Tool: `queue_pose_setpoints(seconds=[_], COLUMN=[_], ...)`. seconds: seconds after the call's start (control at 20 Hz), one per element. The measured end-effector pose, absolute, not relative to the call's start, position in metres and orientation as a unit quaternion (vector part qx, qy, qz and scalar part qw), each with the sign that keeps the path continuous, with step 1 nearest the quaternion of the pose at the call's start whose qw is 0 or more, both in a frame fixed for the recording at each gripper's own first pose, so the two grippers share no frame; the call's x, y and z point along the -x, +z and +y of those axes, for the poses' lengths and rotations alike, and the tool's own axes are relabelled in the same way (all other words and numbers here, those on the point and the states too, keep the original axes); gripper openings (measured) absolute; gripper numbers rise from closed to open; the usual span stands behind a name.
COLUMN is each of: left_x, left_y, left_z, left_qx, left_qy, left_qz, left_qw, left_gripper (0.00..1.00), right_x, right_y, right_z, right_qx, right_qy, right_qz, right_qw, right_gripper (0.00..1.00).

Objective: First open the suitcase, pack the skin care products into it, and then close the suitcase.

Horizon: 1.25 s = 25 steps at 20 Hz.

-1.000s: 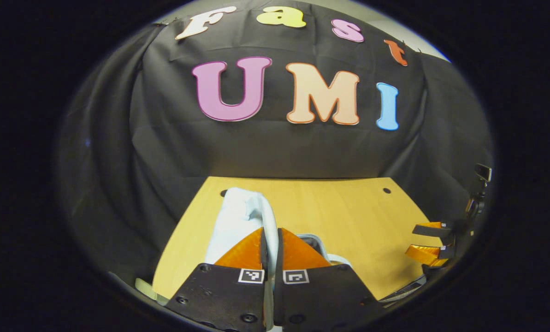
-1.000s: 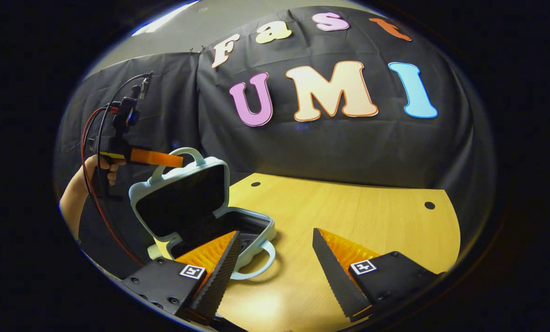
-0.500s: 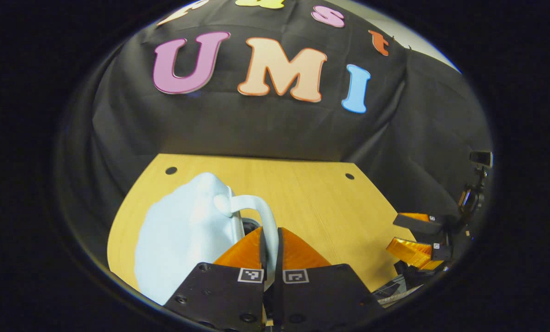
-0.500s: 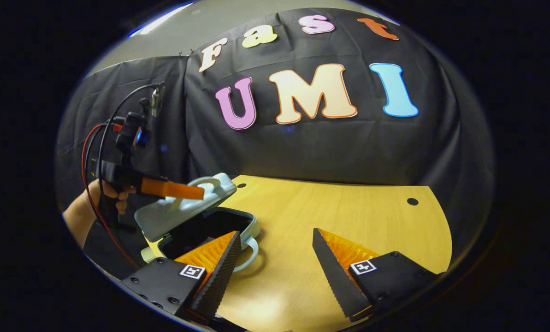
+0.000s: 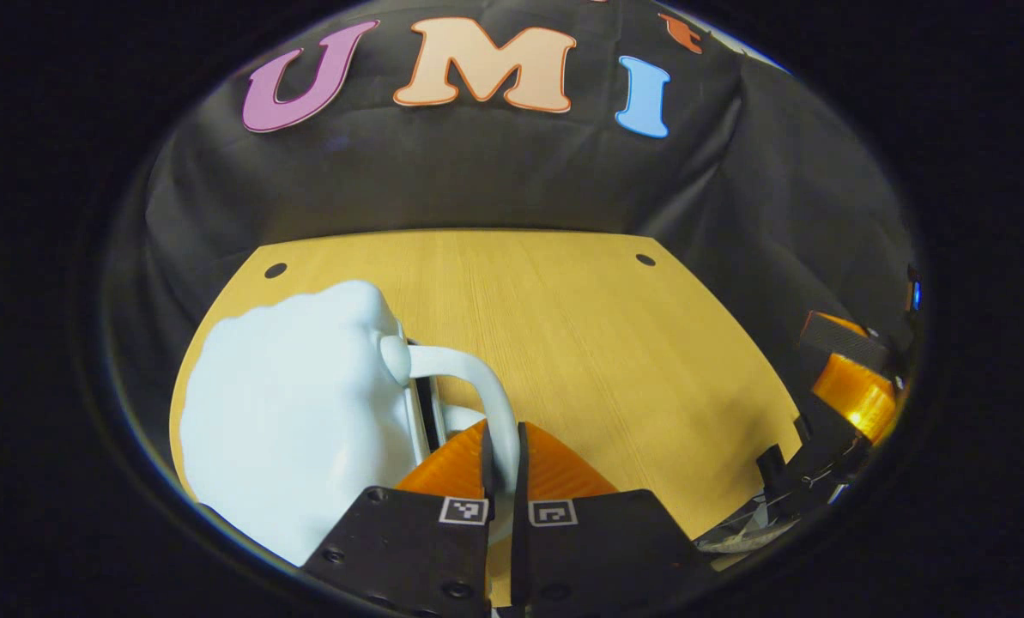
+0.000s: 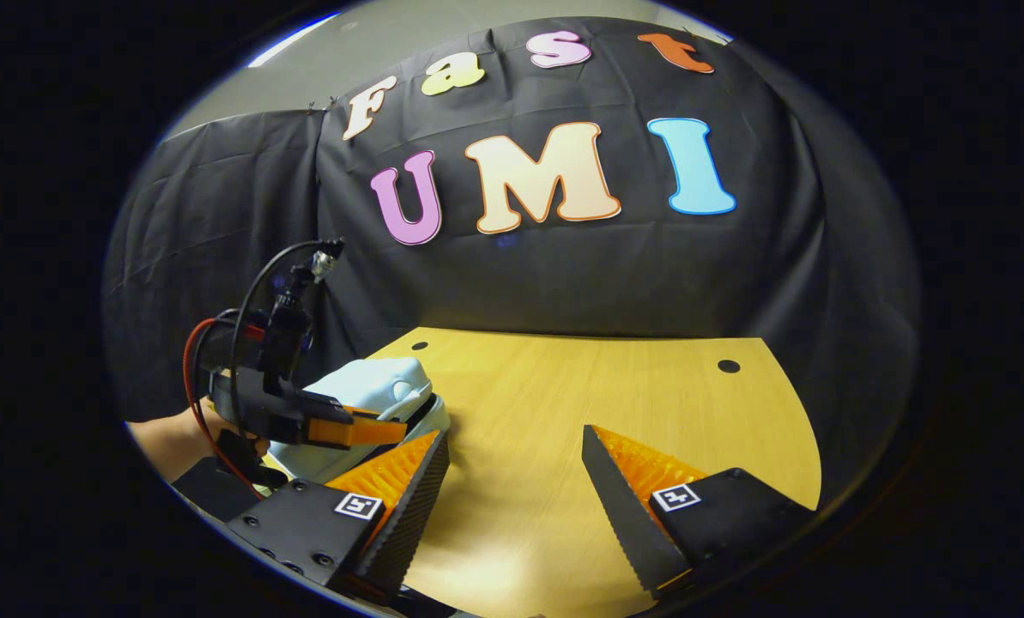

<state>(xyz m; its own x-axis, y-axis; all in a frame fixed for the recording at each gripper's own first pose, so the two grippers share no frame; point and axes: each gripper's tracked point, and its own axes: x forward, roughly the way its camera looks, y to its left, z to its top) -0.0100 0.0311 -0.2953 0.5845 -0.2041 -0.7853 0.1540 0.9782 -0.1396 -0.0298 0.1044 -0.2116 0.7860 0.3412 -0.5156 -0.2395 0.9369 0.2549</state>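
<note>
The tabletop (image 5: 580,343) runs wide and bare ahead of both sets of fingers, with the pale blue suitcase (image 5: 297,421) lying on it to the left of the left gripper's (image 5: 501,459) fingers. Its lid (image 6: 374,386) is down almost flat on the base, with a dark seam open along the near edge. The lid's handle (image 5: 477,390) arches from the shell straight into the left gripper, whose fingers are pressed together on the handle's lower end. The right gripper (image 6: 516,468) hovers over bare tabletop to the right of the case, its fingers spread wide and holding nothing.

The step in hand looks to be the closing. To do it well, the left fingers should lower the handle straight down until the seam vanishes all round, rather than letting go while a gap remains, or the lid may spring back. The right gripper is free to press on the shell top to seat it. Skin care products are not to be seen; whether they lie inside I cannot tell.
</note>
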Motion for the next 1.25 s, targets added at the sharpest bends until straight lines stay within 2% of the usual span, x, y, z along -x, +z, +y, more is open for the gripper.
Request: queue_pose_setpoints(seconds=[0.05,0.1,0.15,0.25,0.4,0.55,0.65,0.8,0.85,0.9,1.0,1.05,1.15,1.25], left_x=[0.011,0.014,0.017,0.016,0.008,-0.006,-0.010,-0.006,-0.005,-0.009,-0.006,-0.005,-0.003,-0.001], left_y=[-0.300,-0.307,-0.311,-0.306,-0.261,-0.176,-0.117,-0.063,-0.048,-0.036,-0.025,-0.018,-0.013,-0.012], left_z=[0.030,0.026,0.024,0.016,0.002,0.002,-0.003,-0.007,-0.005,-0.002,0.006,0.009,0.013,0.016], left_qx=[0.026,0.028,0.033,0.052,0.057,0.021,0.004,0.003,-0.002,-0.009,-0.025,-0.029,-0.033,-0.034], left_qy=[-0.097,-0.094,-0.085,-0.072,-0.041,0.002,0.019,0.016,0.011,0.006,0.006,0.003,0.001,-0.002], left_qz=[0.447,0.449,0.447,0.426,0.343,0.214,0.142,0.075,0.058,0.054,0.045,0.037,0.035,0.039], left_qw=[0.889,0.888,0.890,0.900,0.937,0.977,0.990,0.997,0.998,0.998,0.999,0.999,0.999,0.999], left_gripper=[0.03,0.06,0.08,0.21,1.00,0.96,0.93,0.95,0.93,0.95,0.95,0.95,0.93,0.95], right_x=[0.032,0.032,0.032,0.029,0.015,-0.001,-0.012,-0.022,-0.023,-0.024,-0.020,-0.020,-0.020,-0.014], right_y=[-0.211,-0.209,-0.207,-0.197,-0.170,-0.128,-0.101,-0.061,-0.051,-0.045,-0.034,-0.029,-0.028,-0.028], right_z=[0.099,0.094,0.089,0.078,0.058,0.040,0.033,0.032,0.033,0.035,0.047,0.049,0.053,0.063], right_qx=[-0.086,-0.083,-0.081,-0.078,-0.066,-0.044,-0.037,-0.038,-0.040,-0.045,-0.055,-0.051,-0.048,-0.046], right_qy=[0.152,0.150,0.148,0.144,0.129,0.108,0.085,0.049,0.039,0.031,0.032,0.027,0.019,0.018], right_qz=[0.288,0.286,0.283,0.268,0.223,0.159,0.122,0.072,0.059,0.053,0.042,0.036,0.034,0.037], right_qw=[0.942,0.943,0.944,0.949,0.964,0.980,0.988,0.996,0.997,0.997,0.997,0.998,0.998,0.998], right_gripper=[0.98,0.93,0.98,0.98,0.98,0.98,0.98,0.98,0.94,0.98,0.94,0.97,0.95,0.98])
